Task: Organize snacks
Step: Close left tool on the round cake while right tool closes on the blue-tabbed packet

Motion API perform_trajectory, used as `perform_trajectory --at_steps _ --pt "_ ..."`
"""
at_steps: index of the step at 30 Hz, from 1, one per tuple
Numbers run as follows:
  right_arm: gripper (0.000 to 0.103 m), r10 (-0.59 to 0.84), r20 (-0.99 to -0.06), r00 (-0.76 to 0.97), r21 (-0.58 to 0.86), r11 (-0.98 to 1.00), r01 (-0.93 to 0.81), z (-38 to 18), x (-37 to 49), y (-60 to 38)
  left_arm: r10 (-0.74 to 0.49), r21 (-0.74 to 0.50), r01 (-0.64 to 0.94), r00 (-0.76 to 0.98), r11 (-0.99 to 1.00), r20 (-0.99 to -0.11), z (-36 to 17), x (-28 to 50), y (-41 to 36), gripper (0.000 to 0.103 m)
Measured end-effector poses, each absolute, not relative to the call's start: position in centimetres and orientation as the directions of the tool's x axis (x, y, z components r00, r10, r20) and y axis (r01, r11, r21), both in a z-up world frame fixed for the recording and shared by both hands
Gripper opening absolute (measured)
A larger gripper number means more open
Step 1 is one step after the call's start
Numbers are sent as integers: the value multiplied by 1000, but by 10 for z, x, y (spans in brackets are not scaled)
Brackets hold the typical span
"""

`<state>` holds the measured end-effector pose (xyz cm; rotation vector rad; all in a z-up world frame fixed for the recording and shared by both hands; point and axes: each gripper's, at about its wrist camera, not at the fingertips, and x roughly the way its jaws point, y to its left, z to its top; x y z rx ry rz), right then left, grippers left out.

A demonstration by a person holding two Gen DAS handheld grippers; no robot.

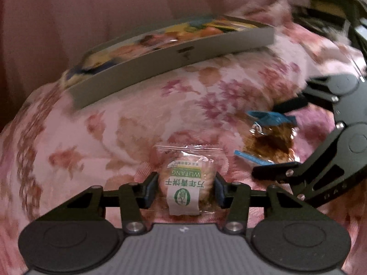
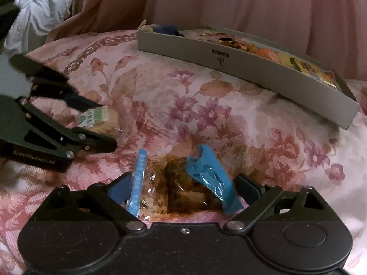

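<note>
While both snacks sit low over the flowered bedspread, the risks come from thin wrappers and a shallow tray.

Left wrist view, gripper: the left gripper (image 1: 186, 189) is closed to the width of the round biscuit packet (image 1: 186, 183), pads pressing its two sides; the packet is held just above the bedspread (image 1: 128, 119).
Left wrist view, target: the grey tray (image 1: 174, 61), already carrying mixed snacks, lies further back on the bed, well apart from the biscuit.
Left wrist view, neighbour: the right gripper (image 1: 270, 137) stands around the blue-edged brown snack (image 1: 270, 139).

Right wrist view, gripper: the right gripper (image 2: 183, 183) is wide apart, its fingers flanking the brown snack's wrapper; whether either pad truly touches it I cannot tell, and it has no firm hold.
Right wrist view, position: the snack lies on the bedspread between the fingers, the tray beyond it to the right.

Risk, crushing: squeezing harder would likely crack the biscuit.
Risk, slip: the slick crumpled film may slide out or be caught only by a loose flap.
Risk, tray: it rests on soft bedding, so a careless drop could tip it or spill its contents.
Risk, collision: the grippers work near each other.
</note>
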<state>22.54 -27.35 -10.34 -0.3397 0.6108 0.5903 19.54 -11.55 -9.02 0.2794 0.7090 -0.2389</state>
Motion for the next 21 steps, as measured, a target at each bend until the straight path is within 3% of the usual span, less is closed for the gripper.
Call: perform_trajectory --at_steps 4,10,19,20,21 --pt "92 407 -626 665 -106 800 -591 -103 224 -273 -74 136 212 754 968 -653 -90 189 -116 52" --pt "81 388 -648 656 -51 837 -545 -100 219 -272 -38 69 115 737 991 -674 -87 190 -116 53" --pt "65 347 -654 672 -30 876 -482 -97 205 -270 -44 29 87 732 996 -680 -86 185 -113 52" --pt "62 341 -653 676 -31 880 -474 -97 203 -270 -45 23 83 731 996 -680 -86 184 -113 52" --pt "53 333 -655 678 -34 884 -467 -97 202 -270 -46 19 80 731 997 -681 -86 183 -112 52"
